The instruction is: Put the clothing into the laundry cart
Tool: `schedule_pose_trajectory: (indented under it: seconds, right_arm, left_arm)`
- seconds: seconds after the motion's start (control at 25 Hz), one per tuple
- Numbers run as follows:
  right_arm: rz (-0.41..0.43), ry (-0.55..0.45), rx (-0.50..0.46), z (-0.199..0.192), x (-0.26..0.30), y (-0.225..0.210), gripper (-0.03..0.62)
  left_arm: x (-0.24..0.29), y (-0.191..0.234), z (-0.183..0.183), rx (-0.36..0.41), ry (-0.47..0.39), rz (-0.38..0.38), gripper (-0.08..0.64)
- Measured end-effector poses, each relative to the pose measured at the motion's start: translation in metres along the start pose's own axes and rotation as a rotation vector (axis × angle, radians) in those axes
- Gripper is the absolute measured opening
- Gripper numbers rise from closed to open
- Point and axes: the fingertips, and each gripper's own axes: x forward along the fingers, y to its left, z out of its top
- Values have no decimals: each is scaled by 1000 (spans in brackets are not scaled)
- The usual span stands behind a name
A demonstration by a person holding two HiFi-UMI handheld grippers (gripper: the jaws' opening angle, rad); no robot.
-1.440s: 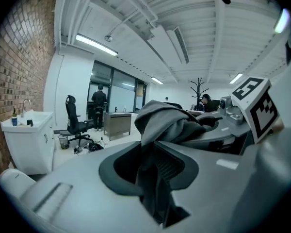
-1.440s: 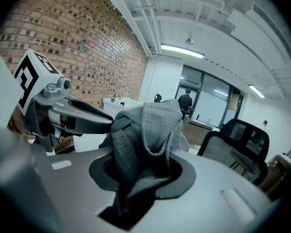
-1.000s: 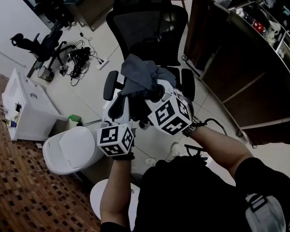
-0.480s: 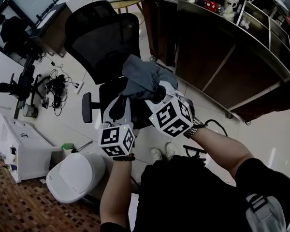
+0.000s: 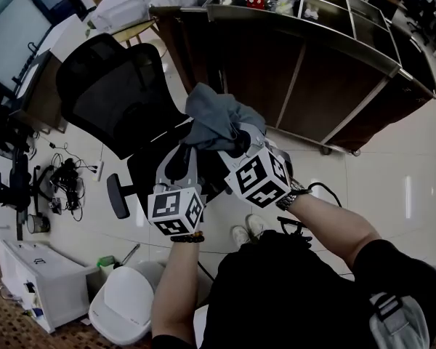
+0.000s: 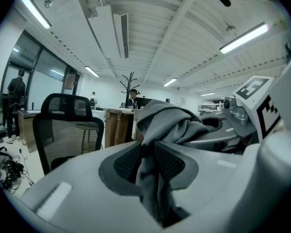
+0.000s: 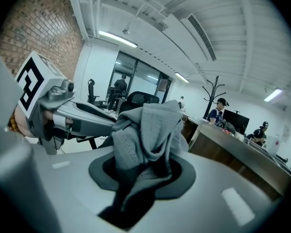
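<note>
We hold the grey garment (image 5: 215, 118) over the black chair (image 5: 105, 93), left gripper (image 5: 182, 163) and right gripper (image 5: 239, 142) both clenched on it.

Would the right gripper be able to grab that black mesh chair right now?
Probably not: the right gripper has its jaws shut on the grey garment, which the left gripper also grips, with the chair below.

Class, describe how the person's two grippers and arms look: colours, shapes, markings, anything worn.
Both the left gripper and right gripper have pale grey bodies with dark textured pads. Each carries a white cube of black square markers. The left wrist wears a dark bracelet, the right a metal watch band; the top is black, short-sleeved.
</note>
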Motion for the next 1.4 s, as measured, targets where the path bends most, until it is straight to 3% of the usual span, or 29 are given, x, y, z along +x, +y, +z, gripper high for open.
schedule_pose_trajectory:
  seconds: [0.48, 0.88, 1.2, 1.4]
  right_arm:
    - [-237, 59, 134, -20, -59, -62, 130]
    - [-351, 87, 244, -48, -111, -130, 130]
    - [-456, 100, 294, -80, -190, -193, 132]
    - [-506, 100, 331, -119, -231, -238, 132]
  left_arm:
    - [47, -74, 20, 45, 35, -257, 78]
    - [92, -154, 26, 88, 100, -381, 78]
    - [129, -250, 38, 127, 127, -481, 78]
    - [163, -310, 25, 152, 149, -533, 78]
